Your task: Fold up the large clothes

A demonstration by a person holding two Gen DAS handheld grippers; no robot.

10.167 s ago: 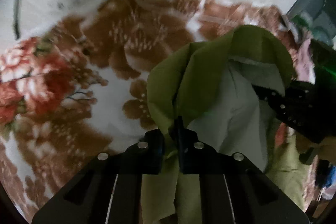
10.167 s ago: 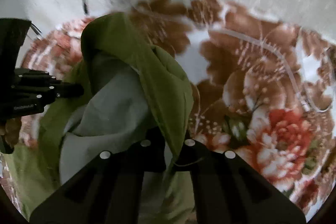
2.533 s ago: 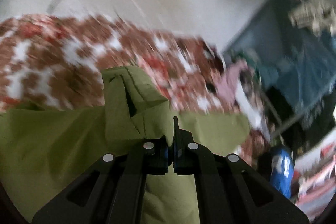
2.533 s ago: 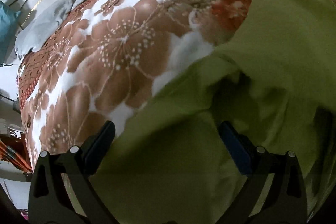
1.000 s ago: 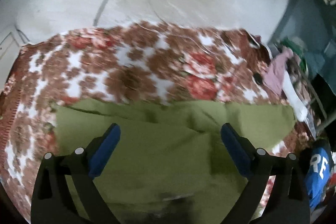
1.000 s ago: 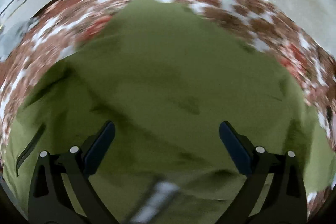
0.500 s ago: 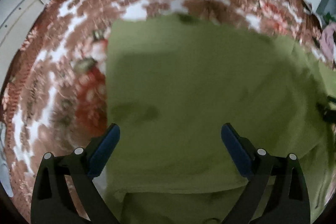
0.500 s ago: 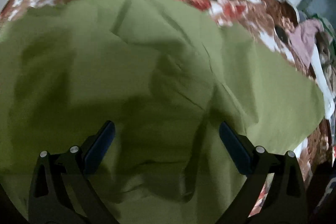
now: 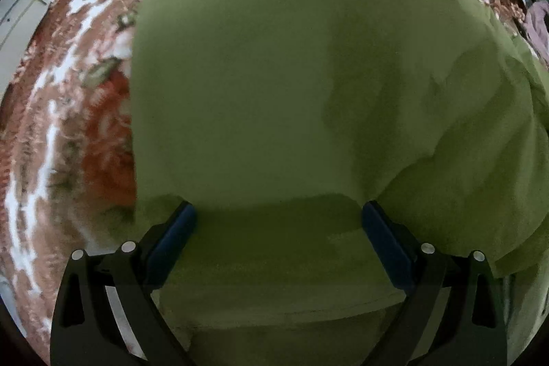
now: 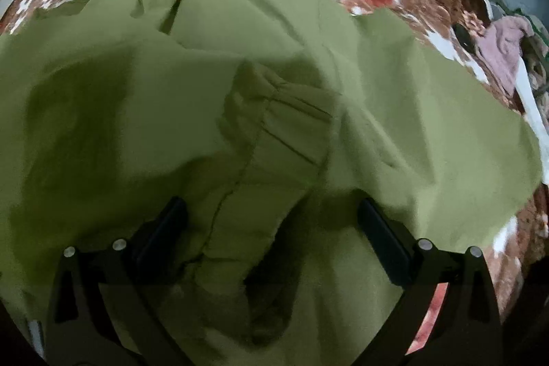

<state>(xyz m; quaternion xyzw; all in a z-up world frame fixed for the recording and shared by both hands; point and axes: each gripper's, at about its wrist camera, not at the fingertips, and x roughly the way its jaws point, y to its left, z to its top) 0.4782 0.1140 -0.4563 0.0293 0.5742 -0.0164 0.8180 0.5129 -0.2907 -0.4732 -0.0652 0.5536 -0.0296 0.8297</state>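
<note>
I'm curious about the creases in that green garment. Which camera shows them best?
The right wrist view: the green garment shows sharp pleats and wrinkles ahead of the open right claw. The left wrist view shows it blurred, mostly smooth.

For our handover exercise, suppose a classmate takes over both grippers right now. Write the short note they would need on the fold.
Left gripper: open, over the olive-green cloth garment, holding nothing.
Right gripper: open, over a rumpled, creased part of the same garment, holding nothing.
Garment: spread on the brown and red floral blanket; the left view shows a smooth side with a straight left edge, the right view a wrinkled side.
Done: garment laid out, with a layer apparently lying across its near edge.
Left: smooth the creases, probably make further folds.
</note>
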